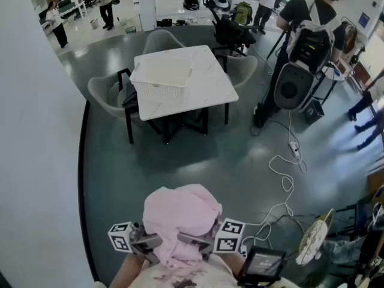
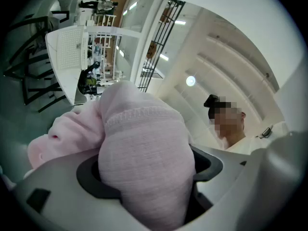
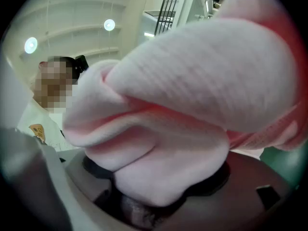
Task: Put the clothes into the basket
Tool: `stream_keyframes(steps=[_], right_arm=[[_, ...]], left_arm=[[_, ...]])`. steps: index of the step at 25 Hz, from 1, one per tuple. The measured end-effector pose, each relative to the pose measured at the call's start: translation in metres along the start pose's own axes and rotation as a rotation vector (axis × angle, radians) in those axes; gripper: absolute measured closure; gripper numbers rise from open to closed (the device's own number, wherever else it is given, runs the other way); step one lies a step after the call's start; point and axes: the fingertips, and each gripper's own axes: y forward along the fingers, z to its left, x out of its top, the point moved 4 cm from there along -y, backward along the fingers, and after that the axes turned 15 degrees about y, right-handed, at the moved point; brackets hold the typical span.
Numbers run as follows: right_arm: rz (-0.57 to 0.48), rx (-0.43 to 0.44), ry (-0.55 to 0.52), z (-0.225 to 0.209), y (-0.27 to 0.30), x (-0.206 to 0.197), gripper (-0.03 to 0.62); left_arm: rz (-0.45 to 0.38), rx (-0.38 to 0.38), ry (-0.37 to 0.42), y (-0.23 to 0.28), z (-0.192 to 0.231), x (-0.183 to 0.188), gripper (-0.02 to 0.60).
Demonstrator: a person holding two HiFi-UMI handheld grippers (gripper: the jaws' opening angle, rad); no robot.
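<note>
A bundle of pink clothes [image 1: 183, 218] is held up close to my body, far from the table. My left gripper [image 1: 150, 242] grips its left side and my right gripper [image 1: 201, 240] its right side, marker cubes facing outward. In the left gripper view the pink knit [image 2: 144, 143] fills the gap between the wide-set jaws. The right gripper view shows the same cloth [image 3: 192, 100] bulging out of its jaws. The white slatted basket [image 1: 159, 84] stands on the left part of the white table [image 1: 207, 86], well ahead of me; its inside looks empty.
Grey chairs [image 1: 108, 95] surround the table. A curved white wall [image 1: 36, 161] runs along the left. A person with a backpack [image 1: 309, 35] and black equipment stand at the right. White cables [image 1: 285, 167] trail over the grey floor. A fan [image 1: 313, 239] lies at lower right.
</note>
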Motion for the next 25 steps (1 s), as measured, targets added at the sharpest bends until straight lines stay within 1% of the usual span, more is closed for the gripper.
stream_keyframes(steps=[3, 7, 15, 20, 25], right_arm=[[0.005, 0.005, -0.001, 0.006, 0.000, -0.003, 0.172], [0.018, 0.003, 0.008, 0.009, 0.000, -0.007, 0.174], [0.052, -0.011, 0.030, 0.003, 0.002, -0.011, 0.174], [0.032, -0.025, 0.046, -0.009, -0.003, 0.005, 0.172], [0.021, -0.026, 0.079, -0.021, -0.007, 0.033, 0.172]], left_arm=[[-0.014, -0.006, 0.010, 0.000, -0.006, -0.002, 0.164], [-0.024, 0.005, 0.005, -0.003, -0.011, -0.003, 0.164], [-0.058, 0.029, -0.008, -0.010, -0.006, -0.008, 0.164], [-0.056, 0.018, -0.030, 0.001, 0.013, -0.006, 0.164], [-0.051, 0.034, -0.046, 0.023, 0.034, 0.004, 0.164]])
